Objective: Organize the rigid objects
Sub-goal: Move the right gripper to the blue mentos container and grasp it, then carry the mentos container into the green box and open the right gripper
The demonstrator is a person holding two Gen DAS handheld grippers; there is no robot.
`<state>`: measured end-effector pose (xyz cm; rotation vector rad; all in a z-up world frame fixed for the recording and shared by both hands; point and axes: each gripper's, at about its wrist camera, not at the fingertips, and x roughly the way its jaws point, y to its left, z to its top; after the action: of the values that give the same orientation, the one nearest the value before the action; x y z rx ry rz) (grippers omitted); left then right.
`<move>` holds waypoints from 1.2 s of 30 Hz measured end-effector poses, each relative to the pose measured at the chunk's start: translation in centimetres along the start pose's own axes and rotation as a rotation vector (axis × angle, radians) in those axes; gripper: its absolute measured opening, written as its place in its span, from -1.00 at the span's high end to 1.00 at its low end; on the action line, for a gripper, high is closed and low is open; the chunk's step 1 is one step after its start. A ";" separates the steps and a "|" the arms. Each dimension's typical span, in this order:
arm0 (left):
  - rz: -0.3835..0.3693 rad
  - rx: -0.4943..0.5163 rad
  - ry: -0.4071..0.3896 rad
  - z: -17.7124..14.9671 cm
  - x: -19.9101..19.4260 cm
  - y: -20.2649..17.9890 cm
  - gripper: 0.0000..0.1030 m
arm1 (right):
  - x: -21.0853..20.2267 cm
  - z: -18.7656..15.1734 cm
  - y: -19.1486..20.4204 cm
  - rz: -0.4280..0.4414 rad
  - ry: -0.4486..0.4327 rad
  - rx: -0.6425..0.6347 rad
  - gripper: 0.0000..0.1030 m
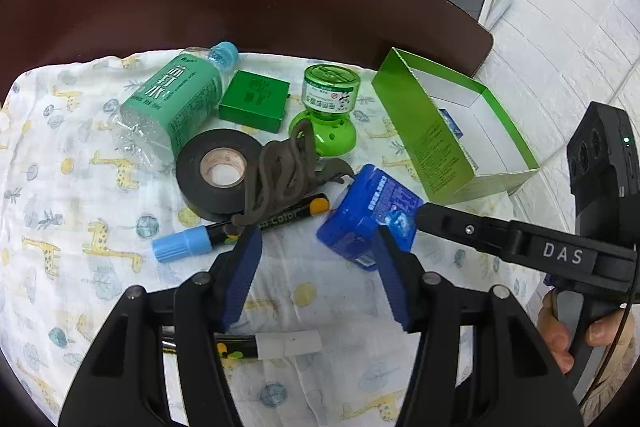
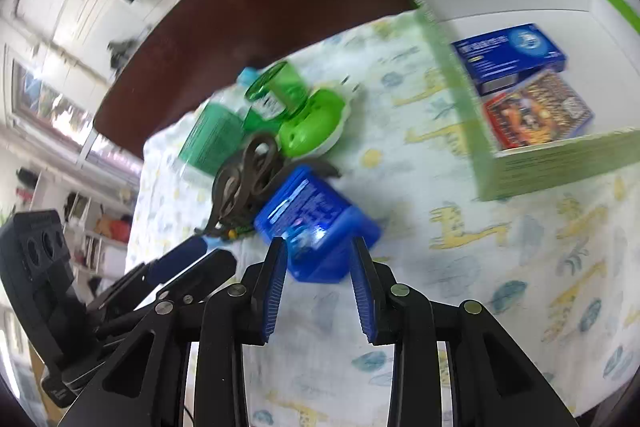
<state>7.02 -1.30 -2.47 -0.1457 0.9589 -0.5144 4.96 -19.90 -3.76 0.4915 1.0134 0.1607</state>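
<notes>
Jaws apart over cloth; green box (image 2: 560, 159) w/ blue carton (image 2: 508, 55), red pack (image 2: 536, 115) inside.

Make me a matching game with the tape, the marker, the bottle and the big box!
Things:
1. Black roll of tape
2. Black marker pen
3. Clear plastic bottle with green label
4. Open green cardboard box

Clues:
A. Holds two small cartons
B. Light blue cap, beside the tape
C. Grey cord draped over it
D. Lying on its side, pale blue lid

Pairs: 1-C, 2-B, 3-D, 4-A
</notes>
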 end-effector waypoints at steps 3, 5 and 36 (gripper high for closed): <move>-0.015 0.039 0.010 0.2 0.2 -1.1 -0.08 | -0.3 0.3 -1.1 0.007 -0.007 0.044 0.36; -0.022 0.045 0.025 0.0 0.4 -1.7 -0.08 | -0.4 0.7 -1.3 0.006 -0.011 0.032 0.36; -0.111 -0.124 0.081 0.5 2.3 0.8 0.32 | 1.8 0.5 -1.2 0.159 0.076 -0.026 0.36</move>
<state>8.77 -1.81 -4.15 -0.2925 1.0663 -0.5665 6.18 -20.46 -5.48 0.5463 1.0448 0.3361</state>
